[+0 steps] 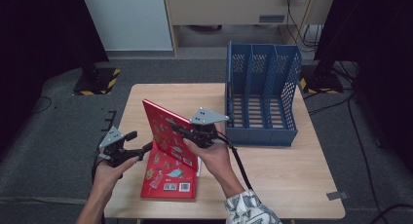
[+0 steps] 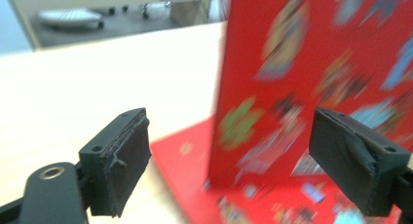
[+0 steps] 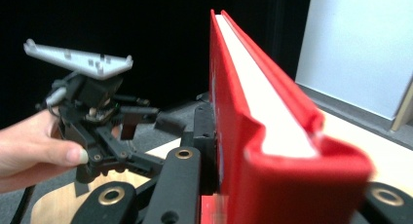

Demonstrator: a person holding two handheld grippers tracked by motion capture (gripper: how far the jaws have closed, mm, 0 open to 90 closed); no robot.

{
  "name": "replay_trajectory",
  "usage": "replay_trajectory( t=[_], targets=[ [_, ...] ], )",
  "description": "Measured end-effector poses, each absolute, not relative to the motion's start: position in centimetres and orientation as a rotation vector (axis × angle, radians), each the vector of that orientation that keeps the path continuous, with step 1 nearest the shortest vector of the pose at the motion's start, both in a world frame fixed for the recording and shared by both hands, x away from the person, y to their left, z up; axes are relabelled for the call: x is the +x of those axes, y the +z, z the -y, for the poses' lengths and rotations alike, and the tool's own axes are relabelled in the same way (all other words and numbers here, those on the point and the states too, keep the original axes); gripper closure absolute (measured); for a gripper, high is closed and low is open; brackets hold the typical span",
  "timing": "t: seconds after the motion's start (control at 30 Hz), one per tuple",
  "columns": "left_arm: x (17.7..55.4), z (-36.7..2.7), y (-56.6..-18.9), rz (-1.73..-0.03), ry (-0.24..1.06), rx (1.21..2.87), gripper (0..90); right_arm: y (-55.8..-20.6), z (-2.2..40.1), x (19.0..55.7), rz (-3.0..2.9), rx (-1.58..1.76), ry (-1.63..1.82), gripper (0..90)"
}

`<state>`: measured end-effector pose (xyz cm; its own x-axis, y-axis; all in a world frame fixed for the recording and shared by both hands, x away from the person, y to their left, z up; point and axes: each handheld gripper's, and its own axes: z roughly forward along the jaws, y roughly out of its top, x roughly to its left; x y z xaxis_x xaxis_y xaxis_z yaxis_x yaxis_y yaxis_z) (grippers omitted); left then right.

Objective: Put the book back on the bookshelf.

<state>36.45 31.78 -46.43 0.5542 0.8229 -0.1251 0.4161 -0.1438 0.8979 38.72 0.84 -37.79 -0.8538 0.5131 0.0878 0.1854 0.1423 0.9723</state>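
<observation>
A grey carpeted floor point(image 1: 58, 136) is seen around one wooden table point(image 1: 292, 180), bare along its right edge. One blue file rack point(image 1: 260, 95) is set at the far right. Two red books are counted: one book point(image 1: 168, 182) lies flat near the front edge, one upright book point(image 1: 165, 131) is clamped by the right gripper point(image 1: 181, 131). The left gripper point(image 1: 141, 148) is held open, empty, just beside them.

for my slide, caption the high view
Right tool lifts a red picture book upright beside a blue slotted file rack.
</observation>
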Motion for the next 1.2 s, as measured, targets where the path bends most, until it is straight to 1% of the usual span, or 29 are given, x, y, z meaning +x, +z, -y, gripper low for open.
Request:
replay_trajectory(
  t=[0.2,0.37,0.47,0.67,0.97,1.2],
  targets=[
    [36.5,-33.5,-48.3,-1.108,0.518,1.812,9.5,-37.7,0.7,38.9,-2.126,0.72,1.773,79.6],
    [36.4,-33.8,-49.1,-1.14,0.541,1.85,8.4,-37.8,2.2,38.8,-2.096,0.753,1.781,79.7],
    [36.5,-33.9,-49.4,-1.16,0.536,1.854,6.6,-37.8,3.2,38.7,-2.08,0.768,1.788,79.7],
    [36.6,-34.3,-50.2,-1.188,0.572,1.926,2.5,-37.6,4.8,38.3,-2.055,0.79,1.771,79.7],
    [36.8,-34.5,-51.2,-1.229,0.554,1.98,2.8,-37.4,6.6,37.8,-2.026,0.815,1.76,79.7],
    [36.9,-34.5,-51.5,-1.242,0.572,2.013,2.7,-37.5,7.8,37.3,-2.013,0.823,1.756,79.7]
  ],
)
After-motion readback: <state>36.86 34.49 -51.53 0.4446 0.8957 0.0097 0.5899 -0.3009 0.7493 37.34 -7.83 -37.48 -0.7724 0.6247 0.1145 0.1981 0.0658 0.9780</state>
